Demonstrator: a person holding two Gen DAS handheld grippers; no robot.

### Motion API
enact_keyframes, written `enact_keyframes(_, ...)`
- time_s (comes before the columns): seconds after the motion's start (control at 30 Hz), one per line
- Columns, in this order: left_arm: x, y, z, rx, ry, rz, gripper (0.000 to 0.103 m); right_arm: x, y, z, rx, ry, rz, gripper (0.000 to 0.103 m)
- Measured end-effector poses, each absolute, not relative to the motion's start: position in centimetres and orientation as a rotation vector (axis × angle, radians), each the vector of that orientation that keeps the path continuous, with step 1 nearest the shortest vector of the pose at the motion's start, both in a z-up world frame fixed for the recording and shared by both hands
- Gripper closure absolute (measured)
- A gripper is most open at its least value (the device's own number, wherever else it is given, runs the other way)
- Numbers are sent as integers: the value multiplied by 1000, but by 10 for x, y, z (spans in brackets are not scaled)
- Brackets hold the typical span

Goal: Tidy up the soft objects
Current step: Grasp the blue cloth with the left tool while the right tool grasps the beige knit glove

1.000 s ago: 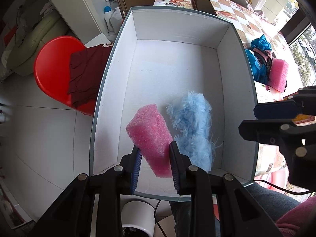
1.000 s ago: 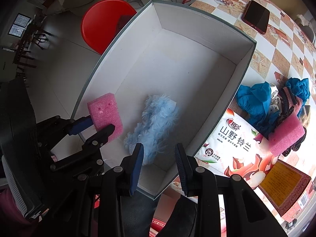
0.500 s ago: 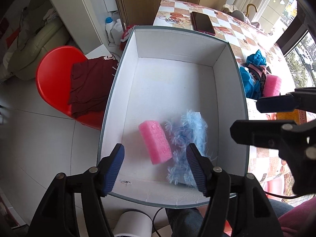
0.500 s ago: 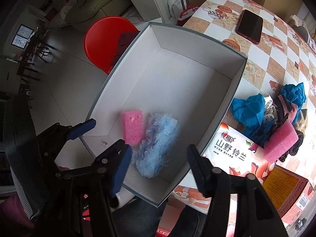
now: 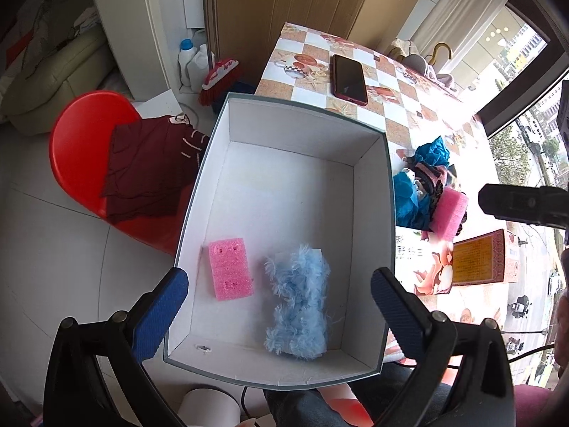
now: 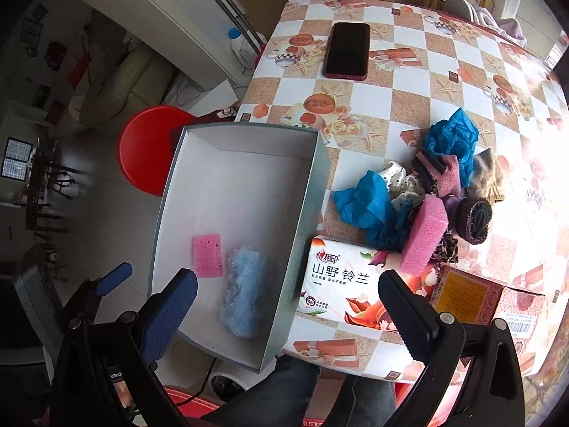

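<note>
Left wrist view: we have just let go — a second ago our left gripper [image 5: 279,295] clamped the pink sponge [image 5: 230,269], and now its fingers are opening wide with nothing between them. The sponge lies flat on the floor of the white box [image 5: 302,121], just beside the fluffy blue duster pad [image 5: 298,300] that our right gripper [image 6: 284,297] was over; its fingers too are opening, empty. Two soft items are stowed. We judge the next pick comes from the pile on the counter [image 6: 402,103] — a second pink sponge [image 6: 425,235], blue cloths [image 6: 368,201] and hair bands.
</note>
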State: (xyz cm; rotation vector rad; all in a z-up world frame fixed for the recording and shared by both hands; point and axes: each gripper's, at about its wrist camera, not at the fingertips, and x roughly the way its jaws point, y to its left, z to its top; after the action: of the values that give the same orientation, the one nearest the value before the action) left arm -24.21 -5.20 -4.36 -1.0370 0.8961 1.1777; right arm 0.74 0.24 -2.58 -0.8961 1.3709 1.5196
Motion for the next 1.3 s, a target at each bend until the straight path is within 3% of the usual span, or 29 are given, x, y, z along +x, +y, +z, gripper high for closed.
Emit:
enact_keyframes(0.33, -143, -7, -17, -878, 989, 1020, 0, 176, 14, 2, -736, 1445, 1267, 0)
enact_keyframes(0.6, -65, 25, -33, -820, 1116, 959, 0, 261, 35, -87, -823, 1559, 1108, 0)
enact_keyframes(1.0, 19, 99, -73, -898, 1272, 940, 0, 239, 108, -219, -1044, 1543, 1191, 0)
enact_keyframes(1.13, 60, 129, -106, -904, 1343, 884, 0, 267, 101, -228, -1039, 1468, 1080, 0)
enact_keyframes(1.3, 108, 152, -155, -892, 1443, 831, 0, 361, 76, -231, -902, 1522, 873, 0)
